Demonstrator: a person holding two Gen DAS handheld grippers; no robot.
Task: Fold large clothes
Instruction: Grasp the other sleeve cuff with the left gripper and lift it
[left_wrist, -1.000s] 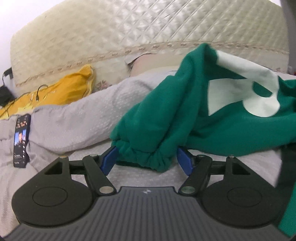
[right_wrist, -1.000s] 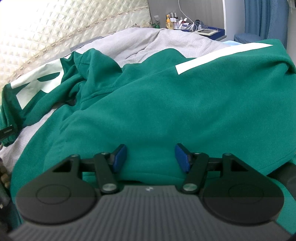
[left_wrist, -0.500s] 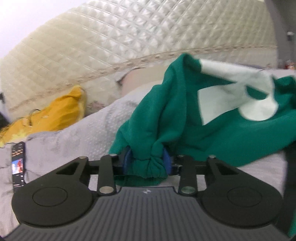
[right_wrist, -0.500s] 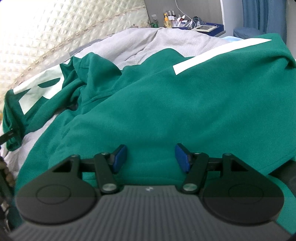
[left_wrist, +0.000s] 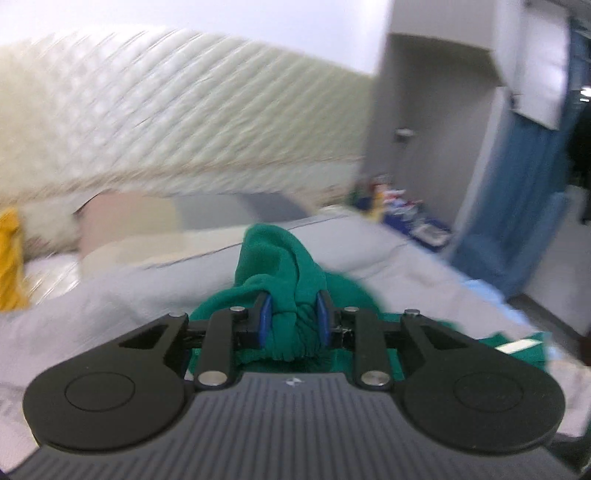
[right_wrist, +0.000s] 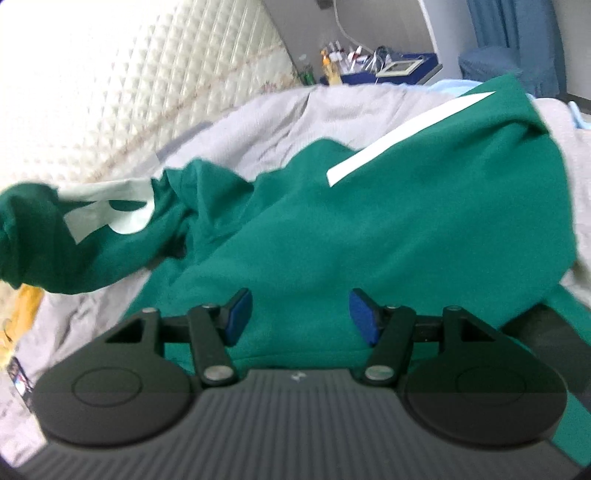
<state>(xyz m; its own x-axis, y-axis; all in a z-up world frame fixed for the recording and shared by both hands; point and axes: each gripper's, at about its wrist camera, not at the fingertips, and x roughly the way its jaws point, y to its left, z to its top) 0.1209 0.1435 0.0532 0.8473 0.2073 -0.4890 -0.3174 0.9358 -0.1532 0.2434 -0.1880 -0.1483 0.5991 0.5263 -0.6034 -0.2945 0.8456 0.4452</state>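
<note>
My left gripper (left_wrist: 293, 320) is clamped on the gathered, elasticated cuff (left_wrist: 291, 332) of a large green fleece sweatshirt (right_wrist: 388, 229), its blue pads (left_wrist: 265, 320) drawn close with the bunched cloth squeezed between them and a fold of sleeve rising just beyond the fingertips. I hold the cuff because, as I judge it, the sleeve has to be carried across onto the body of the garment for the first fold, and the thick ribbed end gives the firmest purchase. The left view is smeared by motion, so fine detail around the cuff cannot be read. My right gripper (right_wrist: 300, 316) hangs over the sweatshirt's near hem with its jaws wide apart and nothing between them; it touches no cloth that I can see, and I take it to be placed to pin or catch the body while the sleeve travels. The sweatshirt lies spread over the pale grey quilted bedspread (right_wrist: 295, 114), its broad green back in front of the right gripper, a white stripe (right_wrist: 402, 133) running toward its far right edge, and the sleeve with pale lettering (right_wrist: 110, 206) lifted off to its left. Beyond the sweatshirt stands the cream diamond-quilted headboard (right_wrist: 166, 74); to the sweatshirt's left a mustard-yellow pillow (left_wrist: 11, 258) shows. The folding looks barely begun.
</note>
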